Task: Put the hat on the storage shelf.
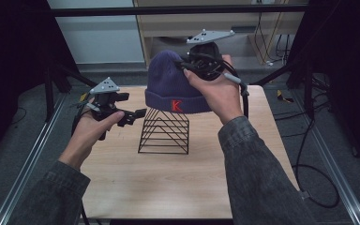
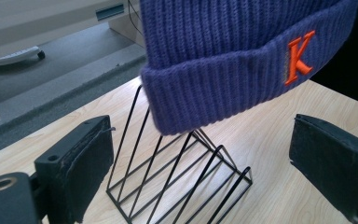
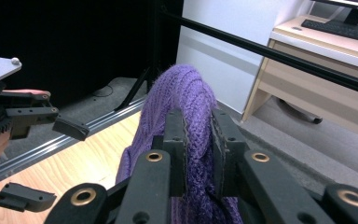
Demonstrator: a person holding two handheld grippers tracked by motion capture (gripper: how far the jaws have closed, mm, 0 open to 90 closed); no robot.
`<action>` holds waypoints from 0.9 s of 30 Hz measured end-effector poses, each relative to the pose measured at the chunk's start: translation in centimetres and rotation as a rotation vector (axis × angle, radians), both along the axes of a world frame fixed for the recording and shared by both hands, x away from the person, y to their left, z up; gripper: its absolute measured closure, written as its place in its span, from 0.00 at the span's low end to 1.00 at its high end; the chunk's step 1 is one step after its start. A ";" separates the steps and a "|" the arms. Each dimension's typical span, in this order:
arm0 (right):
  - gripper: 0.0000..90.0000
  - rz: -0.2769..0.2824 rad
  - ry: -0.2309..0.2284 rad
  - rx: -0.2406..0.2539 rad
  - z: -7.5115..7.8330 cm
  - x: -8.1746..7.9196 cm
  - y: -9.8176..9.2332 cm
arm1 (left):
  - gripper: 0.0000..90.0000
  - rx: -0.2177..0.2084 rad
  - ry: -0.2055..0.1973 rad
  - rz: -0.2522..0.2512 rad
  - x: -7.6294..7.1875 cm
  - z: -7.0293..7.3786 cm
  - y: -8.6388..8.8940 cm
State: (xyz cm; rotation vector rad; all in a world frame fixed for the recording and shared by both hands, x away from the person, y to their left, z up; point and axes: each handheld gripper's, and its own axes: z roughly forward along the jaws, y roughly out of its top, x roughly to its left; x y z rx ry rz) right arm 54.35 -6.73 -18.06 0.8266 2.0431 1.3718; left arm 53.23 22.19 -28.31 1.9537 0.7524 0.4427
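Right gripper (image 3: 198, 140) seen at lower centre of the right gripper view, jaws pressed together on a fold of the purple knit hat (image 3: 182, 98); the crown of the hat is pinched between the pads. In the high view the same gripper (image 1: 205, 63) is held at upper centre, above and behind the hat (image 1: 171, 82), so the hat is hung from its top and its open brim faces down. The grip at the crown is judged to be chosen so the brim can be lowered over something.

Left gripper (image 2: 200, 163) has its jaws spread wide, nothing between the pads; seen at centre left of the high view (image 1: 138, 112), just beside the black wire rack (image 1: 164, 131). It is judged to be kept ready to steady the rack or tug the brim.

The hat is held in the air at upper centre of the high view, its brim right over the peak of the rack; whether knit and wire are touching cannot be told. The rack is stood on the wooden table (image 1: 168, 187).

Writing: one orange-red embroidered letter "K" (image 2: 299, 57) on the folded cuff. No other label is readable.
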 end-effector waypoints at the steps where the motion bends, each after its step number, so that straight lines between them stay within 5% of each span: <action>1: 0.87 0.005 0.002 0.000 -0.1 0.0 0.4 | 0.06 -0.006 0.000 0.000 0.0 0.0 0.0; 27: 0.87 0.075 -0.002 0.036 0.3 -0.8 2.6 | 0.04 0.018 0.016 0.007 1.4 -1.4 0.6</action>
